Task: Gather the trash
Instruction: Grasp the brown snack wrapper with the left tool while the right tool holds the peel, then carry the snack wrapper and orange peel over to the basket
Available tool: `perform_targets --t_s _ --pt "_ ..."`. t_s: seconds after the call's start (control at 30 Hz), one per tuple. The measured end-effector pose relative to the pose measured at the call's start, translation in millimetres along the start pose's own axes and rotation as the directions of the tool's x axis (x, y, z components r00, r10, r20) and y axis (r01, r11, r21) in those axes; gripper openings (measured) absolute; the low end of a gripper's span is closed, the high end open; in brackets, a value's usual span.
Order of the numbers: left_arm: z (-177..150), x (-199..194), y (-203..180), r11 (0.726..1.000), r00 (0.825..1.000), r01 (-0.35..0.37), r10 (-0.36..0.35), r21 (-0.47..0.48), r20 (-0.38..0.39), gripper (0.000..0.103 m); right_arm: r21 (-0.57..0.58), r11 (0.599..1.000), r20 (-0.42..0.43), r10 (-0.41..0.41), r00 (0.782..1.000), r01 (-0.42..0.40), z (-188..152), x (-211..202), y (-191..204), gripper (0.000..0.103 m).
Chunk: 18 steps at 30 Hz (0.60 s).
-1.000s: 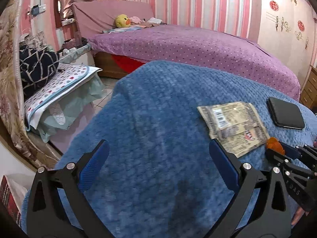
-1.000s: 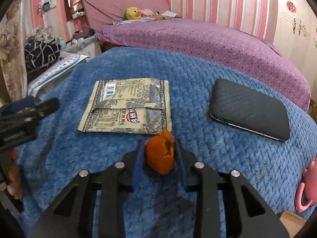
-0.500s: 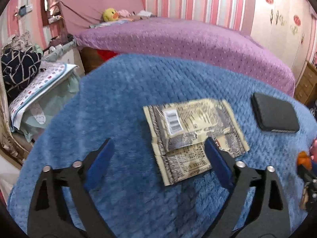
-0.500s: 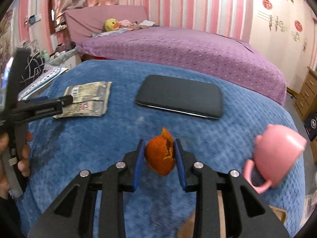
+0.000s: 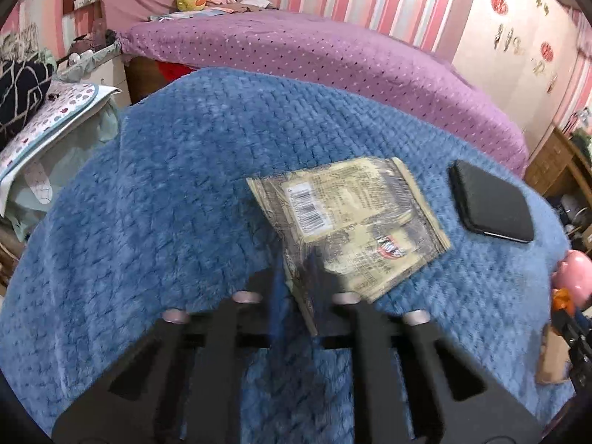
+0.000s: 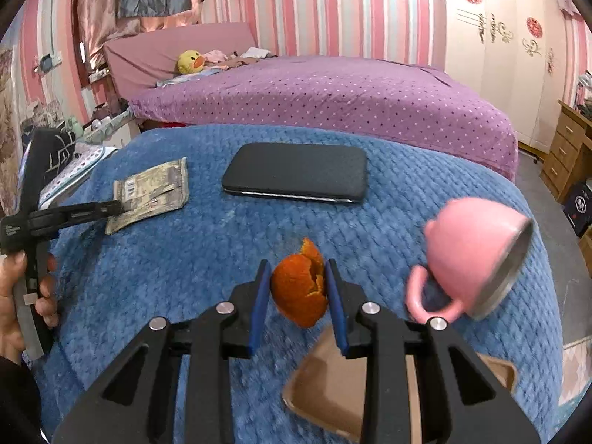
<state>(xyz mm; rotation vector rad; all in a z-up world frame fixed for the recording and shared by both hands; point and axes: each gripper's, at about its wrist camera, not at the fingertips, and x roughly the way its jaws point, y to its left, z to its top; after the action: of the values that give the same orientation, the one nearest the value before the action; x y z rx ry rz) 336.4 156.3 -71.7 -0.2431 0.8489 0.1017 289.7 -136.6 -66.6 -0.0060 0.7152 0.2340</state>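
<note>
The blue blanket (image 5: 155,192) covers the raised surface in the foreground, with the purple bed (image 6: 333,96) behind it. On the blanket lie a black phone (image 6: 296,175), a pink cup (image 6: 477,255) tipped on its side, and a flattened snack wrapper (image 5: 351,218). The wrapper lies flat, its long axis running from the near left corner toward the far right, away from the left gripper (image 5: 299,288). The near corner of the wrapper sits between the left jaws, which appear drawn together on it; motion blur in the left wrist view prevents confirming firm contact. In the right wrist view the tip of the left gripper meets the near edge of the wrapper. The right gripper (image 6: 298,296) has its jaws clamped on a piece of orange peel (image 6: 299,288), held clear of the blanket. A brown cardboard box (image 6: 333,388) lies directly beneath and just ahead of the right jaws, at the blanket's near edge. The left hand is therefore nearer the wrapper; the right is nearer the box, the likely drop point for the peel.
</note>
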Motion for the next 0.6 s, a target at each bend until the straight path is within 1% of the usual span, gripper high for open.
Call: perform_targets --t_s 0.03,0.1,0.17,0.27,0.33,0.37,0.4,0.47,0.5,0.53,0.6 --pt "-1.4 -2.7 0.7 1.0 1.0 0.017 -0.017 -0.004 -0.003 0.0 0.007 1.0 0.002 -0.001 1.0 0.001 -2.0 -3.8 -4.2 0.03" --pt "-7.3 -11.7 0.0 1.0 1.0 0.019 -0.019 0.003 0.002 0.0 0.02 1.0 0.008 -0.006 1.0 0.006 -6.7 -13.8 -10.4 0.03" --pt "-18.4 -26.3 -3.9 0.999 0.999 0.025 -0.026 0.022 0.031 0.0 0.031 0.999 0.018 -0.013 1.0 0.012 -9.6 -25.4 -17.5 0.03" --pt "-33.3 -44.3 -10.4 0.999 0.997 0.052 -0.052 0.004 0.05 0.0 0.038 0.999 0.029 -0.03 0.999 0.029 -16.5 -44.9 -29.4 0.03" --pt "-43.7 -58.6 -21.5 0.998 0.996 0.032 -0.036 0.047 0.082 0.0 0.039 0.998 0.035 -0.043 0.998 0.041 -21.9 -55.6 -36.3 0.03" --pt "-52.7 -68.5 -31.1 0.996 0.995 0.012 -0.021 0.09 0.1 0.0 0.049 0.998 0.035 -0.051 0.998 0.049 -26.3 -61.0 -43.0 0.03" --pt "-61.7 -78.0 -40.9 0.991 0.992 -0.016 0.0 0.13 0.123 0.0 0.065 0.996 0.035 -0.056 0.998 0.054 -30.1 -65.2 -49.1 0.03" --pt "-74.7 -90.5 -55.3 0.985 0.99 -0.038 0.014 0.169 0.142 0.0 0.102 0.993 0.037 -0.059 0.998 0.055 -39.6 -75.8 -62.2 0.03" --pt "-82.4 -100.1 -64.2 0.979 0.985 -0.06 0.027 0.194 0.168 0.0 0.111 0.992 0.038 -0.061 0.997 0.057 -42.3 -79.4 -65.3 0.03" --pt "-87.0 -107.4 -68.3 0.977 0.983 -0.064 0.026 0.204 0.184 0.0 0.121 0.991 0.039 -0.065 0.997 0.06 -46.2 -86.0 -71.6 0.03" --pt "-97.4 -124.2 -79.2 0.978 0.981 -0.023 -0.018 0.205 0.194 0.0 0.119 0.99 0.047 -0.079 0.996 0.073 -52.1 -98.9 -78.9 0.03"
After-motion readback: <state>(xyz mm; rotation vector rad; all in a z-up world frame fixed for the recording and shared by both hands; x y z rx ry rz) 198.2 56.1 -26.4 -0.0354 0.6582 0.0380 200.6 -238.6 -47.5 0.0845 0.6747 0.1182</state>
